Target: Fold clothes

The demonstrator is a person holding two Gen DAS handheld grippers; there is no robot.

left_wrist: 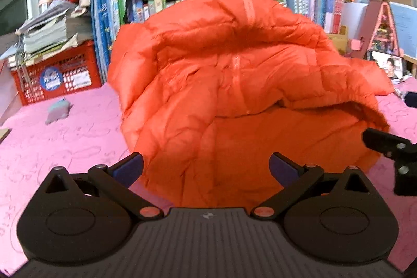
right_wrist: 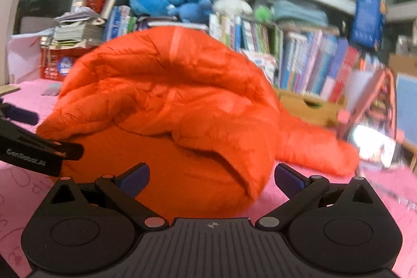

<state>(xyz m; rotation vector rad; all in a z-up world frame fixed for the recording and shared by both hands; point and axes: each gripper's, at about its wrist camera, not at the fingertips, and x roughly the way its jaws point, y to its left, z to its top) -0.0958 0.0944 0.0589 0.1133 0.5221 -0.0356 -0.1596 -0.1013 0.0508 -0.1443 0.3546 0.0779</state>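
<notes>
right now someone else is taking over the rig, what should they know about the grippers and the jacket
Left gripper: open, holding nothing, low at the near edge of the orange puffer jacket.
Right gripper: open, holding nothing, at the same near edge, further right.
Jacket: on the pink bedcover, bunched into a rounded heap, its upper layer rolled over the lower. One sleeve trails out on the right toward the bookshelf.
Done: a rough fold-over at most; not flat or squared.
Left: tuck the sleeve in, flatten, finish folding.

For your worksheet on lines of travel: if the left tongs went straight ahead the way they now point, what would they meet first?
The left tongs, standing open, would most likely meet the orange puffer jacket first; its near edge already lies between them, though exact depth is unclear.
</notes>
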